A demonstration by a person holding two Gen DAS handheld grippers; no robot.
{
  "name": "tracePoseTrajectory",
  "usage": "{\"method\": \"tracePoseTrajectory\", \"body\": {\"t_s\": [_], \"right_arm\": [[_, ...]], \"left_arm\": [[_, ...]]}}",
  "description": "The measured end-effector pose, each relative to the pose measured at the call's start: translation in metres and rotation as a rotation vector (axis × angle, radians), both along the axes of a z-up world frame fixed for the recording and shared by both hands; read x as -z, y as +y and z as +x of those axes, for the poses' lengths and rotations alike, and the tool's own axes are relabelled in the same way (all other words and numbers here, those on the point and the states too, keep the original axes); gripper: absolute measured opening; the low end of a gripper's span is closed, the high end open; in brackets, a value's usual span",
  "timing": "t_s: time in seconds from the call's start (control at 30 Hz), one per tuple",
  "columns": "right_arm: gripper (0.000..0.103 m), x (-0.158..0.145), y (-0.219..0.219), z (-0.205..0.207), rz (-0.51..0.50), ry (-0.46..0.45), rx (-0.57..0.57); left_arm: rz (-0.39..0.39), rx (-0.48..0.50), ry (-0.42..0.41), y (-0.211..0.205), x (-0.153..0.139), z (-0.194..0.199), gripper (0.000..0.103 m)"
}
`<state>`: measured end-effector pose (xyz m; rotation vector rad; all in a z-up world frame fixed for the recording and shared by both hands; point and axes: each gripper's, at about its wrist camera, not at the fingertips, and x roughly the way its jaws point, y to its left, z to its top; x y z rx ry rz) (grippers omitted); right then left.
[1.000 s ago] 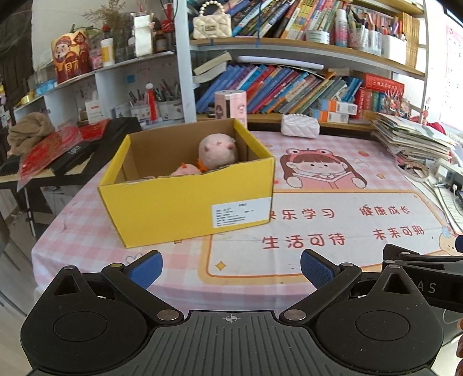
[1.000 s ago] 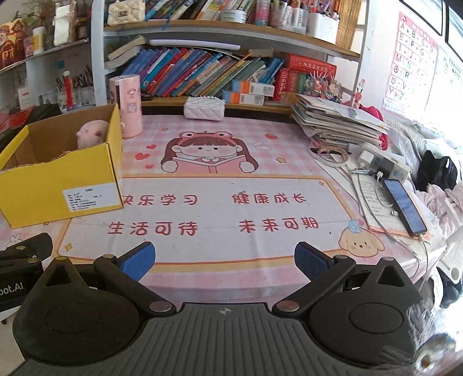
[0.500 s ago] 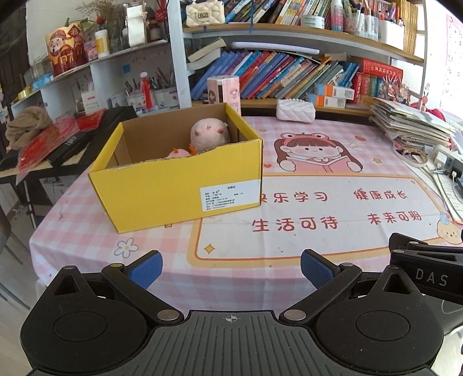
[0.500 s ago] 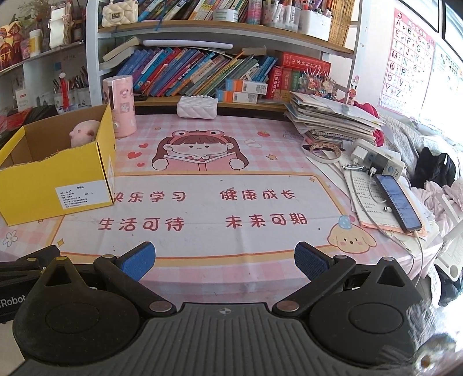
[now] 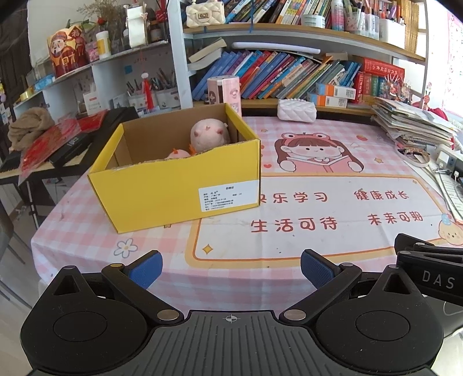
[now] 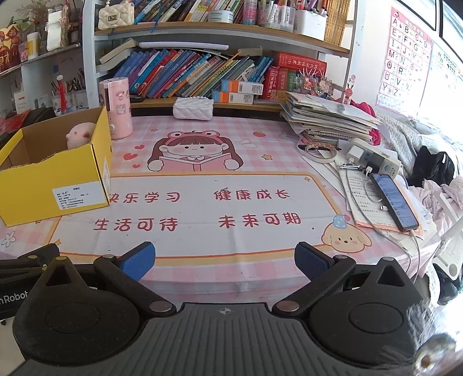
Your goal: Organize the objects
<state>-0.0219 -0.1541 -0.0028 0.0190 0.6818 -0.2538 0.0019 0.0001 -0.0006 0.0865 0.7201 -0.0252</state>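
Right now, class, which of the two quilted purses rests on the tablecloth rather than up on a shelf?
The pale pink quilted purse lies on the pink tablecloth before the books; the cream one sits on the upper shelf.

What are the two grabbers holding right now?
Nothing. The left gripper and the right gripper are both open and empty; the pink plush sits in the yellow box.

Left gripper (image 5: 230, 267) spread wide, blue pads (image 5: 146, 267) well apart, nothing between them. Right gripper (image 6: 224, 260) likewise wide and bare, level beside the left one, both at the near edge pointing toward the far side.
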Motion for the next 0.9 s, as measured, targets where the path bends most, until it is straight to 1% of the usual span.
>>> {"method": "tracePoseTrajectory", "body": {"t_s": [0.57, 0.7, 0.9], "right_arm": [[0.103, 0.0009, 0.0024, 0.0017, -0.006, 0.008, -0.013], [0.103, 0.0013, 0.0031, 0.0035, -0.009, 0.013, -0.013], [0.103, 0.0033, 0.0030, 0.0057, -0.010, 0.018, -0.009]], "left_arm": [[-0.009, -0.022, 0.018, 0.0039, 0.0012, 0.0029, 0.102], [-0.027, -0.022, 0.039, 0.0052, 0.0026, 0.0054, 0.102], [-0.022, -0.018, 0.045, 0.0048, 0.0034, 0.0076, 0.103]]}}
